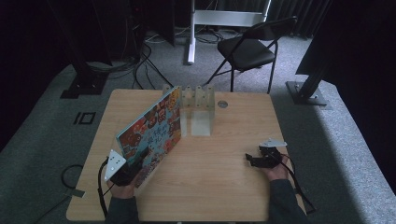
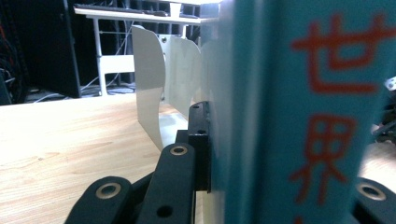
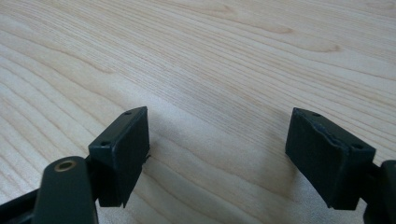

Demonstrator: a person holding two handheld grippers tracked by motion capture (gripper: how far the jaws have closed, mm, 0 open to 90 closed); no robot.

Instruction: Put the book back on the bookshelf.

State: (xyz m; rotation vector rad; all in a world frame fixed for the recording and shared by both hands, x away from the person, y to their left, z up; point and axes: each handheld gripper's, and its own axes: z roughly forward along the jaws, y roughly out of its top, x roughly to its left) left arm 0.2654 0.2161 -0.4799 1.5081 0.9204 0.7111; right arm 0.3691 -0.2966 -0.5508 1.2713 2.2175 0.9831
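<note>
Left gripper (image 1: 135,165), at seven o'clock on the table (image 1: 224,186), clamps a picture book (image 1: 156,126) upright. Keep it vertical, aiming for the rack (image 1: 196,100) at twelve o'clock. Right gripper (image 1: 254,158) rests with jaws apart.

High view: fixed above the near edge of the wooden table (image 1: 224,172), facing forward and down; takes in the whole tabletop, the white divider rack (image 1: 195,100) at the far side, a folding chair (image 1: 250,49) and carpet beyond.

Left gripper view: low, near table level, looking along the book (image 2: 299,116) pressed close to the lens toward the same rack (image 2: 154,79).

Right gripper view: very close above bare table (image 3: 196,60), angled down between its two jaws.

Table common to all three views.
</note>
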